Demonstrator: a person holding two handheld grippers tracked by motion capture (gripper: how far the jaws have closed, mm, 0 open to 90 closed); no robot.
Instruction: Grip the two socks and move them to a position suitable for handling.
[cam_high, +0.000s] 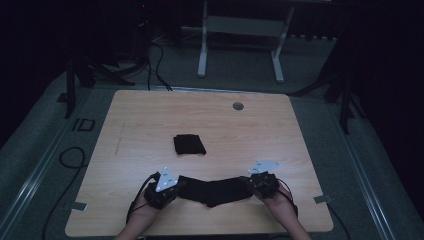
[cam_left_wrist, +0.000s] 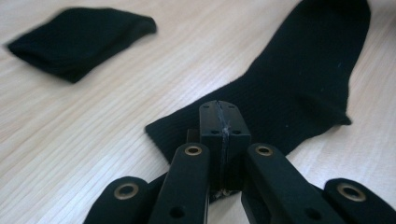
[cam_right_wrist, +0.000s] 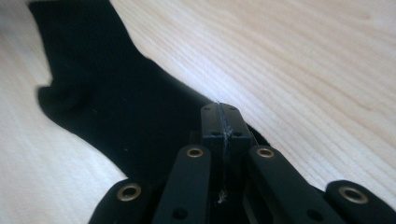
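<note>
Both hand-held grippers sit at the near edge of the table (cam_high: 130, 120), one at each end of a black sock (cam_high: 215, 191) laid out flat between them. On the left hand-held gripper (cam_left_wrist: 219, 109) the jaws are pressed fully together, over one end of the sock; on the right hand-held gripper (cam_right_wrist: 219, 111) they are likewise closed tight, over the opposite end. Whether either pair actually pinches fabric is hard to tell, since the cloth is as dark as the jaws; both grippers' own views suggest the tips simply rest on top of it. With one gripper at each end, the sock lies stretched and fairly smooth, bent at the heel, which would suit folding it end to end. Farther up the table, well apart from this one, lies a folded black sock (cam_high: 189, 144), a compact square, probably the model for what this one should become.
</note>
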